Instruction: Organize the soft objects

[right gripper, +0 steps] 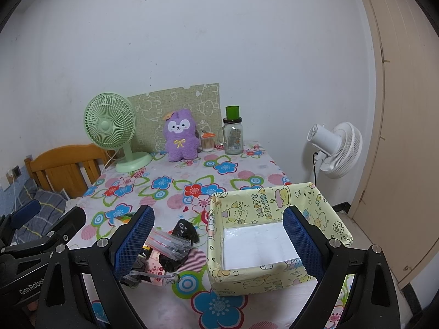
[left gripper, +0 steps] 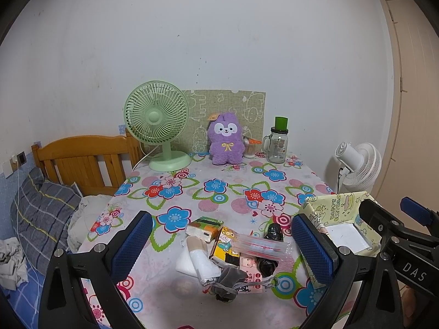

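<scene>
A heap of small soft things lies on the floral tablecloth: a grey drawstring pouch, a white rolled cloth, a tissue pack, a clear zip bag and black crumpled bags. My left gripper is open above the heap and holds nothing. A yellow "Happy Birthday" box stands to the right, with only a white liner showing inside. My right gripper is open over the box's left wall. The pouch and zip bag also show in the right wrist view.
At the table's back stand a green desk fan, a purple plush toy, a glass jar with a green lid and a cotton swab cup. A wooden bed is on the left, a white floor fan on the right.
</scene>
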The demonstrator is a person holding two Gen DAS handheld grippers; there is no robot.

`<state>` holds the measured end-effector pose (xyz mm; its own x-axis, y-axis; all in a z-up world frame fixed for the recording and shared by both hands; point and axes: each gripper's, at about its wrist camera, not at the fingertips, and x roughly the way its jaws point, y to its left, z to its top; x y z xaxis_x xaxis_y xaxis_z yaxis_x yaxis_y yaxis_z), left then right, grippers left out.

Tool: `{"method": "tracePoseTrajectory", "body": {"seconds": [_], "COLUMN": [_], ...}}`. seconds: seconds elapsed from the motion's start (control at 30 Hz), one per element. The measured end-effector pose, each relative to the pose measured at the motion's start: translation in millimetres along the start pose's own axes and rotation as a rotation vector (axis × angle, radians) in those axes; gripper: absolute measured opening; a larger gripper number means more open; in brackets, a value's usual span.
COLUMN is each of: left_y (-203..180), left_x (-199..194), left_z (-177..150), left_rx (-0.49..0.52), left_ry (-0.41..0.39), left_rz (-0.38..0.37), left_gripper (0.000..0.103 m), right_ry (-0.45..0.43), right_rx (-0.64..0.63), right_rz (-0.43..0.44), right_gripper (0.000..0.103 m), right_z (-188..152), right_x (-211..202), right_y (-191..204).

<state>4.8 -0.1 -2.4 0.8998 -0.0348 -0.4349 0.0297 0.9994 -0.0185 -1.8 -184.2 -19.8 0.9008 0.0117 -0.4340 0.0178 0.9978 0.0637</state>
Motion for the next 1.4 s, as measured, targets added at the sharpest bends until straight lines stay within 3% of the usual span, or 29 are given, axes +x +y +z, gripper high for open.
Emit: {"method": "tracePoseTrajectory", "body": {"seconds": [0.6,1.07,1.17,1.4], "left_y": [4.7,15.9,17.7,25.4], "left_x": [10.1,50.8,60.8,83.9], "left_z": [-2.1,-13.0,-16.7,-28.5], "left_rx": [0.002,0.005,0.015,0.017], "left_ry": [0.022,0.105,0.126,0.186], "left_rz": [0.007,0.012,0.014,0.017], "left_gripper": [0.099,0.093,0.093,0.091], "right_ry": [0.017,0.066,0.086,0.141], "right_rx": [-0.002,-0.018,-0.025,-0.036], "right_rz": [0.011,0.036,0.041,0.066], "right_gripper": [0.096,0.096,0.091,0.09], "right_z": [1.7,-2.2,-5.5,-16.3], "right_x": [9.2,47.3,57.7,81.4], "right_y": [2.5,26.4,32.2,50.4]}}
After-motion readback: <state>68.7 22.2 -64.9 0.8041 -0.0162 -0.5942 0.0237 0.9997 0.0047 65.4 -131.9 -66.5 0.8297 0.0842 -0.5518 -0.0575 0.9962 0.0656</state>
